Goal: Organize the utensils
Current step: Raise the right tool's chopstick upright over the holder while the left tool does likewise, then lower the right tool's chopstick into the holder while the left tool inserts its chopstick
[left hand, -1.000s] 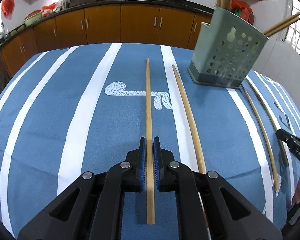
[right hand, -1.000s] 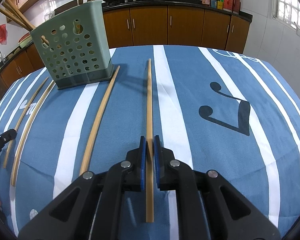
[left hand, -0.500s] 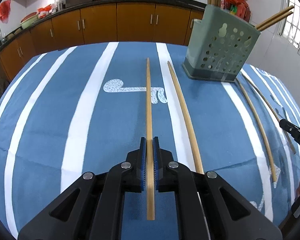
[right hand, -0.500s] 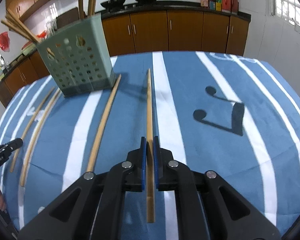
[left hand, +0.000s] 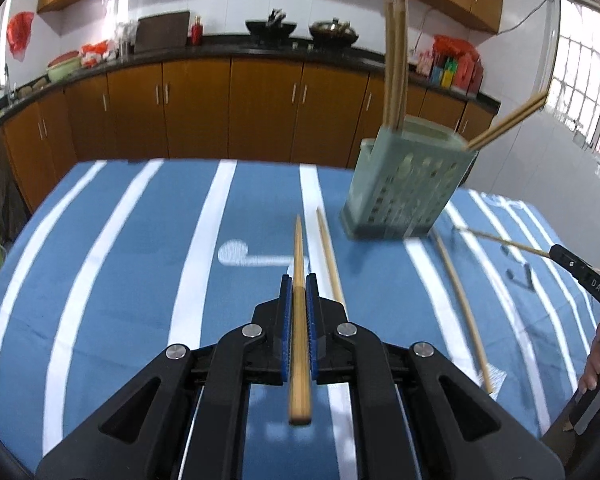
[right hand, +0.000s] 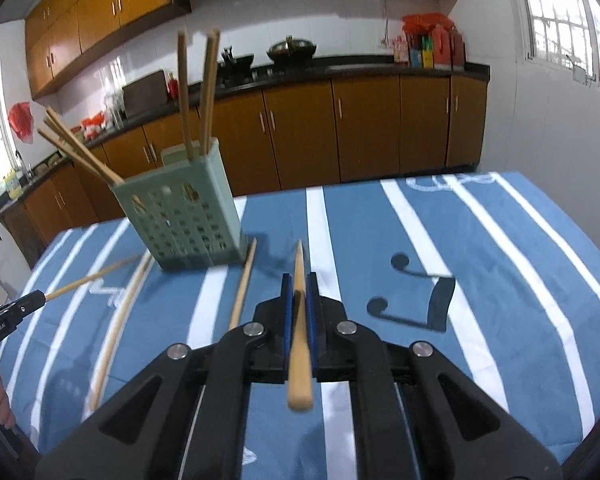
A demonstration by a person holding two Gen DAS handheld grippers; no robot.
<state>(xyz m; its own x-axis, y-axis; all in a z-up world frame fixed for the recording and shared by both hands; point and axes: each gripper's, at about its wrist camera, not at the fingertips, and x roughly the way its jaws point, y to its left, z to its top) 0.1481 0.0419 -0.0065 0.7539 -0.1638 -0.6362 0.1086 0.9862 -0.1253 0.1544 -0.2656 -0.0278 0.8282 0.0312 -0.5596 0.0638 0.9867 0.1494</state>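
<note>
My left gripper is shut on a wooden chopstick and holds it above the blue striped tablecloth, pointing away from me. My right gripper is shut on another chopstick, also lifted off the cloth. A green perforated utensil holder stands ahead to the right in the left wrist view and ahead to the left in the right wrist view; several chopsticks stand in it. Loose chopsticks lie on the cloth near it.
The other gripper shows at the edge of each view, each with its chopstick sticking out. Another loose chopstick lies right of the holder. Brown kitchen cabinets and a counter with pots stand behind the table.
Both grippers have risen from the cloth, each lifting its chopstick and tilting up, so that more of the kitchen shows. The holder looks farther away and the views are blurred by motion.
</note>
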